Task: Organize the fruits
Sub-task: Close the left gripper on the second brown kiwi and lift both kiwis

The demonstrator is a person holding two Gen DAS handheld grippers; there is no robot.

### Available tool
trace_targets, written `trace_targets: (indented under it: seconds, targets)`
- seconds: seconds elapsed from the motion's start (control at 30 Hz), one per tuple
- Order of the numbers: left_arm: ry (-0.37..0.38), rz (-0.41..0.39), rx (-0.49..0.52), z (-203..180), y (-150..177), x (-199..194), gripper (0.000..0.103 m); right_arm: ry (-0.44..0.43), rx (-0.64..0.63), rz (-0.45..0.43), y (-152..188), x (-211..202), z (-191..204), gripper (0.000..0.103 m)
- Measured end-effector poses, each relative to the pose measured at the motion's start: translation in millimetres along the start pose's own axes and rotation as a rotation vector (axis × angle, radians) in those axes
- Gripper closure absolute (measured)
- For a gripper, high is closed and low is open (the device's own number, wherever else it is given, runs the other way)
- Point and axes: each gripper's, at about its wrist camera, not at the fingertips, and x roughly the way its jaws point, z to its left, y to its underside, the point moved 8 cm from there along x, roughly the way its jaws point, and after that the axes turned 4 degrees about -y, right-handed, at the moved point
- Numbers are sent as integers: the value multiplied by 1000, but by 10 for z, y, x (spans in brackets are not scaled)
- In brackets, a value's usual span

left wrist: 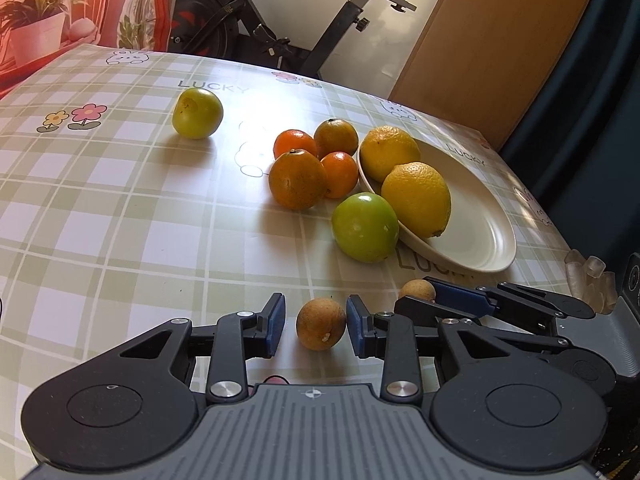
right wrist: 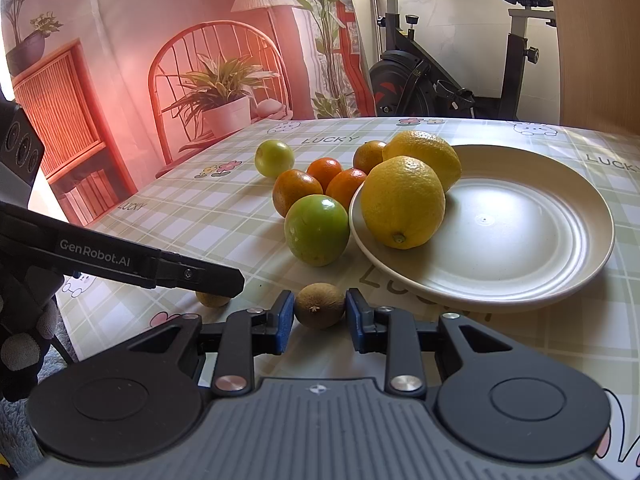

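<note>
Right gripper (right wrist: 319,314): jaws clamped on a brown fruit (right wrist: 319,305), a pad seated on each flank. The fruit appears to sit on the table (right wrist: 192,220), close to the near edge, just off the near rim of the plate (right wrist: 520,240).

Left gripper (left wrist: 316,323): jaws a little apart. A second brown fruit (left wrist: 321,323) lies between them on the table, near the same edge. One pad looks to be touching it; a gap is seen at the other, so no grip is judged there.

Handling, judged: both fruits small and light, with a thin, dull, brittle-looking shell. Little slip is expected, but the shell could crack under a hard squeeze. Hold is best taken across the widest part, pads square to the sides.

Orientation: both nearly round, so no clear long axis is read. On each, the stem scar is turned toward the near edge, away from the pads.
</note>
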Motion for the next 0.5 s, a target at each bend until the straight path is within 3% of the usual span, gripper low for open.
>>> trace_targets:
  seconds: [0.33,0.4,0.5]
  targets:
    - [-34,-9,53,-38,64,-54,69,0,0,0,0,3,0,72]
    - [-28,-9,56,-47,65,-51,75,0,-1,0,0,2,-2,72]
    - [-33,-15,77,-92,80,-55,75,0,0,0,-1,2,-3,72]
